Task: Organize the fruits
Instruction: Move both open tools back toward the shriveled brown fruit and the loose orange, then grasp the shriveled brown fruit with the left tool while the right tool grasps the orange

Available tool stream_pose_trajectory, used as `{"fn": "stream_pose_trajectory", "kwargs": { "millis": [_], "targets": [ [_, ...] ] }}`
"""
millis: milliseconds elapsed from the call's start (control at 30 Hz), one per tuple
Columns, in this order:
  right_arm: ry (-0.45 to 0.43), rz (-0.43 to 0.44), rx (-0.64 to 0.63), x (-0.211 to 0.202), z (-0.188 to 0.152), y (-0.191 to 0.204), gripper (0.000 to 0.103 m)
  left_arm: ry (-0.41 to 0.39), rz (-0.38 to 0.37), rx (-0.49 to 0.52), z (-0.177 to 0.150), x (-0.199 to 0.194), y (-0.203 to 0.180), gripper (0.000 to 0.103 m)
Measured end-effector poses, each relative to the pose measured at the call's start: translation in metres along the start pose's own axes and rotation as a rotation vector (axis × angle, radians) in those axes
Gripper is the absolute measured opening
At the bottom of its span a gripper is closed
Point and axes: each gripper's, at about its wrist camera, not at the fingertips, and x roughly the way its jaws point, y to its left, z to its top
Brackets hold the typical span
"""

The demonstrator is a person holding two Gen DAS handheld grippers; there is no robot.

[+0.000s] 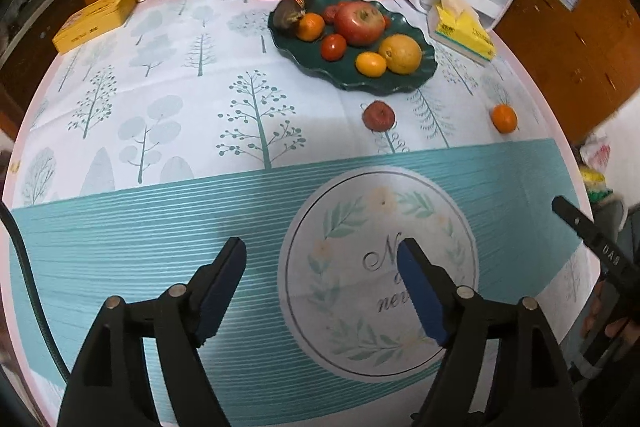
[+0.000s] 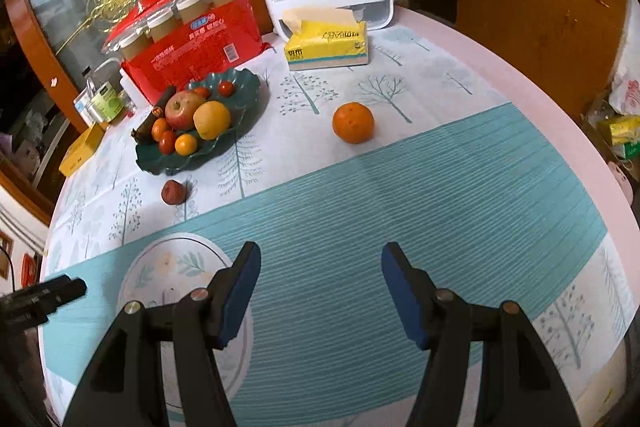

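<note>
Tree-printed cloth [image 1: 168, 115] covers the table, where a green plate [image 1: 416, 83] holds apple, orange and smaller fruits. Off the plate lie a mandarin [image 2: 353, 122] and a dark red fruit [image 2: 173, 191], perhaps a date. Left gripper [image 1: 322, 291] and right gripper [image 2: 320, 301] hover with fingers apart, empty.

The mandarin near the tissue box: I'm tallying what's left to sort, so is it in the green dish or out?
Out. The mandarin sits alone on the tablecloth, clearly apart from the green dish.
</note>
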Motion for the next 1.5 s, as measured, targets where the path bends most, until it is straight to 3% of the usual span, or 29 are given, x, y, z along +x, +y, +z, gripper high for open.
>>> {"fn": "stream_pose_trajectory", "kwargs": {
  "millis": [600,867,1200,1500],
  "targets": [
    [0.02,0.116,-0.211,0.032,0.072,-0.06,0.063,-0.033,0.126,-0.191,0.021,0.018,-0.06,0.084],
    [0.021,0.175,-0.248,0.064,0.096,-0.069,0.063,0.026,0.188,-0.225,0.046,0.051,-0.078,0.084],
    [0.019,0.237,-0.252,0.104,0.103,-0.068,0.063,0.038,0.241,-0.248,0.086,0.092,-0.085,0.084],
    [0.009,0.256,-0.242,0.125,0.101,-0.065,0.063,0.05,0.265,-0.252,0.098,0.119,-0.085,0.083]
  ]
}}
